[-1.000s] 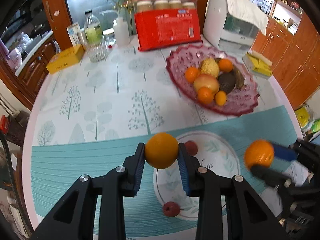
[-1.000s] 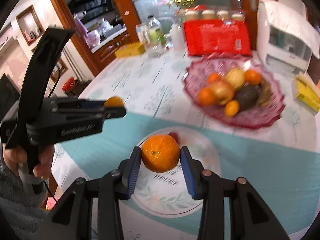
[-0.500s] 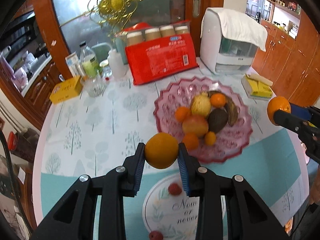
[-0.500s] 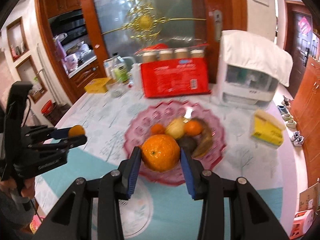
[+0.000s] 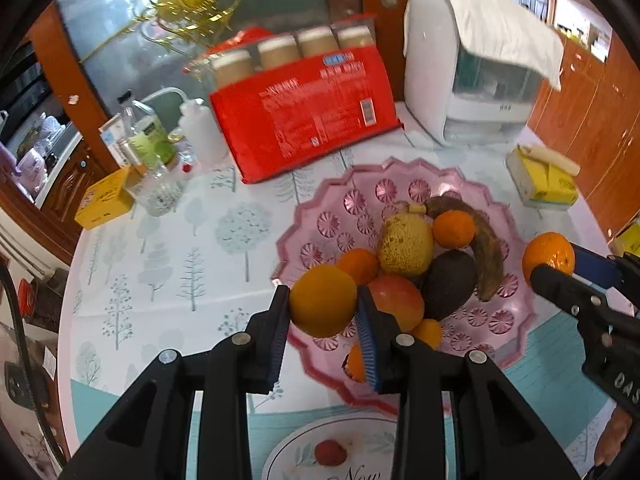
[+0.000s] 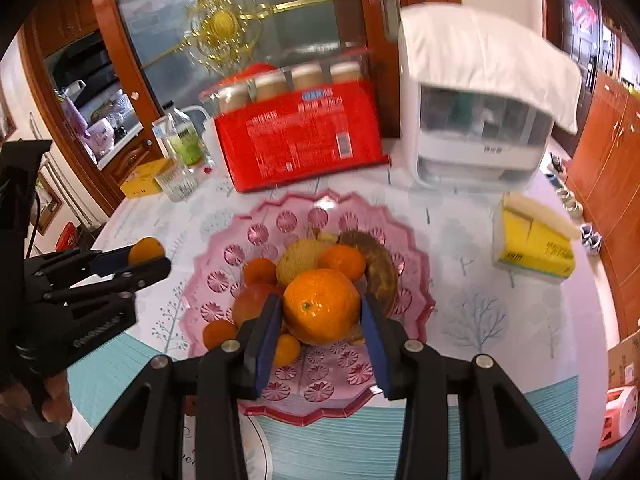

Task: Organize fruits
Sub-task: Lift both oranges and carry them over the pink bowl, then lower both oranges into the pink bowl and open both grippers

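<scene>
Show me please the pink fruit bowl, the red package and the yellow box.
pink fruit bowl [image 6: 280, 220], right wrist view, far rim.
red package [image 5: 304, 120], left wrist view, front face.
yellow box [image 6: 536, 248], right wrist view, front side.

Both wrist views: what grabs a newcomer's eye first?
An orange clamped in each hand-held gripper: the left hand-held gripper holds a smooth orange, the right hand-held gripper a dimpled orange. Under both sits the pink scalloped fruit bowl, heaped with fruit, before a red package.
</scene>
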`<state>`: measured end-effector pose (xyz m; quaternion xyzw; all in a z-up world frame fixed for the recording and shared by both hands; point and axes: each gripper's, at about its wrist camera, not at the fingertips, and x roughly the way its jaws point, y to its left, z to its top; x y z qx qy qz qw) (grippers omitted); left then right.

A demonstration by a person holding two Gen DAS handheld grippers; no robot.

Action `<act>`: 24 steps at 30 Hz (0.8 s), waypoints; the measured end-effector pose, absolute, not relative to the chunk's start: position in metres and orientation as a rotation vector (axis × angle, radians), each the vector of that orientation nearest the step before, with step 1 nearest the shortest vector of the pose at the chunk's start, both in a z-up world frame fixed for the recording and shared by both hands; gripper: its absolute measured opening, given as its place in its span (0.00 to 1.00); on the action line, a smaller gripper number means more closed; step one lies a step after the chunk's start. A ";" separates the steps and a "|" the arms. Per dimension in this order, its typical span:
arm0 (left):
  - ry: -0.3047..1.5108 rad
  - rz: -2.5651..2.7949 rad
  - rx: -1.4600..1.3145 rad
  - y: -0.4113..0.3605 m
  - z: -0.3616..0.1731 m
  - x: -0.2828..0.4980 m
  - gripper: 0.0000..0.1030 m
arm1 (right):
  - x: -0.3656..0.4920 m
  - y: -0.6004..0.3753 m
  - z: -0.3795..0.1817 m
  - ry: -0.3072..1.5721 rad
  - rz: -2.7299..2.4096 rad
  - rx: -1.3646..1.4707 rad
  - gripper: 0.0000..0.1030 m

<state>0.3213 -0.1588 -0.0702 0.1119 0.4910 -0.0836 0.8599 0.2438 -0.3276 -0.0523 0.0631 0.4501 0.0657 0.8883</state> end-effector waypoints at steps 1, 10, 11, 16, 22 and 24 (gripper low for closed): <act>1.042 -0.176 0.239 -0.161 -0.076 0.324 0.30 | 0.245 -0.327 -0.059 0.945 0.137 0.136 0.39; 1.109 -0.184 0.257 -0.175 -0.118 0.340 0.30 | 0.250 -0.324 -0.093 1.000 0.126 0.150 0.39; 1.112 -0.185 0.259 -0.175 -0.120 0.341 0.30 | 0.250 -0.323 -0.096 1.004 0.125 0.150 0.39; 1.133 -0.187 0.261 -0.176 -0.132 0.348 0.30 | 0.252 -0.321 -0.106 1.020 0.122 0.157 0.39; 1.156 -0.188 0.273 -0.176 -0.142 0.353 0.30 | 0.255 -0.316 -0.115 1.037 0.114 0.148 0.40; 1.153 -0.185 0.276 -0.175 -0.144 0.354 0.30 | 0.256 -0.315 -0.118 1.045 0.111 0.148 0.40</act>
